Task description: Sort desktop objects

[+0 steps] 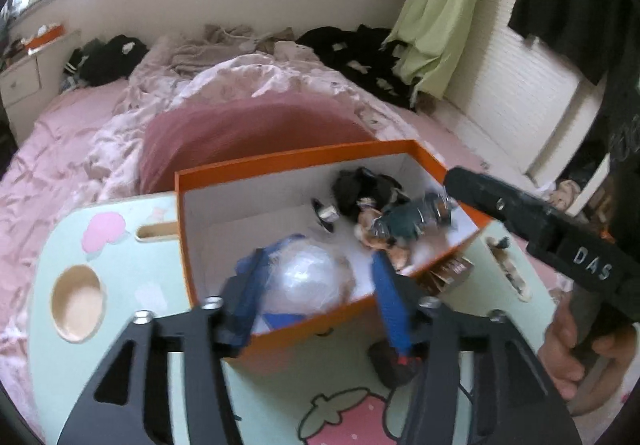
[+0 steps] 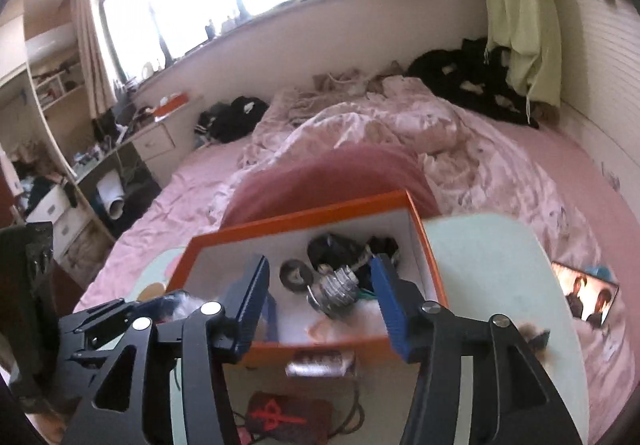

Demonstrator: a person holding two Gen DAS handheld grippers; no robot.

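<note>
Glossy crinkled plastic ball [image 1: 308,273] inside rectangular orange cardboard box [image 1: 208,175]

Blur and cut-offs all round.
I can't identify the smeared clear-wrapped bundle [image 1: 308,281]; dark pouch [image 2: 288,419] cut by bottom edge.

Matt orange cardboard box [image 1: 280,161] with white paper lining holds a glossy crinkled plastic bag [image 1: 308,277] and black cloth [image 1: 360,189].
</note>
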